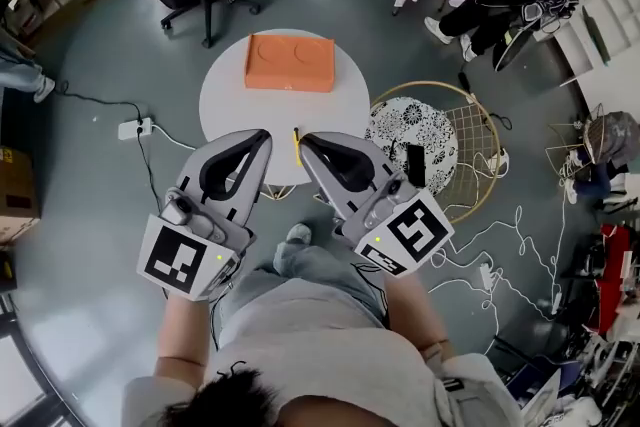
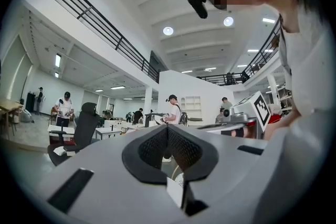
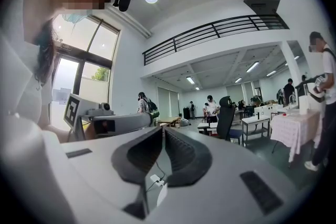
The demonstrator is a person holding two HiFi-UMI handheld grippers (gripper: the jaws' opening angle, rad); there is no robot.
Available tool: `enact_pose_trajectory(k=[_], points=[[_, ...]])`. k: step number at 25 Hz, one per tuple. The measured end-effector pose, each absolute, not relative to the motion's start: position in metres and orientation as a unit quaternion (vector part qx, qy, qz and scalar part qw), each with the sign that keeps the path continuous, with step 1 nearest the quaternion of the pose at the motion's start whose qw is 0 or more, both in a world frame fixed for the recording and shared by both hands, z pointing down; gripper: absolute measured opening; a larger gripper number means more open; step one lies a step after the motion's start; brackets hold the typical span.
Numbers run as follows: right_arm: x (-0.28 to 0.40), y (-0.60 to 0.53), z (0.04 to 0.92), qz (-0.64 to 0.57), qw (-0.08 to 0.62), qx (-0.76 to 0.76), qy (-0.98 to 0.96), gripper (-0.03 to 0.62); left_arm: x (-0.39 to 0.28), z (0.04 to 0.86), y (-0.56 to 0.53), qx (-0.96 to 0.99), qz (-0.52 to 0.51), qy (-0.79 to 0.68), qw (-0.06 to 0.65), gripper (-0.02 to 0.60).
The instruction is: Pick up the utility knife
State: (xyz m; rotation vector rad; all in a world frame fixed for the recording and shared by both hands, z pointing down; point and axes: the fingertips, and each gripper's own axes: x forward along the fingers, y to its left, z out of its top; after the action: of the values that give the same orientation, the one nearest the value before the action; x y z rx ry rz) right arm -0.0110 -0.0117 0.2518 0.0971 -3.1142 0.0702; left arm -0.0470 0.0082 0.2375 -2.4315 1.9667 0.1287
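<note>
Yellow utility knife point(image 1: 297, 147) lies on white round worktop point(image 1: 225, 95), between left tool point(image 1: 262, 137) and right tool point(image 1: 306, 143). Both tools' jaws pressed together, nothing held. Orange box point(image 1: 290, 63) beyond.

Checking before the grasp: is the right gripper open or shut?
Shut: on the right gripper the jaw tips meet with nothing between. The knife lies on the table.

person in a light grey top, a pale grey gripper in each hand
the left gripper point(image 1: 263, 137) and right gripper point(image 1: 306, 141) have smooth pale grey shells with black ribbed pads inside the jaws. each ends in a white marker cube, the left cube point(image 1: 187, 260) and the right cube point(image 1: 410, 233), printed with black squares. light grey top point(image 1: 320, 355), blue-grey trousers point(image 1: 315, 267), pale shoe point(image 1: 298, 233), dark hair point(image 1: 225, 403) at the bottom edge, small black head camera point(image 2: 197, 1).
</note>
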Motion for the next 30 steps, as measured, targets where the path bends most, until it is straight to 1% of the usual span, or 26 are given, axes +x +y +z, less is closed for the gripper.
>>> enact_pose_trajectory(k=[6, 10, 15, 24, 30], points=[[-0.008, -0.039, 0.257, 0.024, 0.004, 0.034, -0.999, 0.009, -0.044, 0.232, -0.019, -0.778, 0.056, 0.625, 0.019, 0.011], [-0.012, -0.054, 0.263, 0.037, 0.008, 0.052, -0.998, 0.009, -0.047, 0.241, -0.032, -0.791, 0.042, 0.611, -0.002, 0.011], [-0.029, -0.07, 0.268, 0.043, 0.019, 0.084, -0.995, 0.009, -0.066, 0.246, -0.048, -0.807, 0.04, 0.589, -0.016, 0.011], [-0.053, -0.092, 0.279, 0.056, 0.027, 0.18, -0.982, 0.009, -0.085, 0.254, -0.074, -0.865, 0.022, 0.501, -0.022, 0.011], [-0.067, -0.107, 0.293, 0.064, 0.043, 0.233, -0.969, 0.01, -0.104, 0.261, -0.088, -0.892, 0.033, 0.449, -0.036, 0.011]])
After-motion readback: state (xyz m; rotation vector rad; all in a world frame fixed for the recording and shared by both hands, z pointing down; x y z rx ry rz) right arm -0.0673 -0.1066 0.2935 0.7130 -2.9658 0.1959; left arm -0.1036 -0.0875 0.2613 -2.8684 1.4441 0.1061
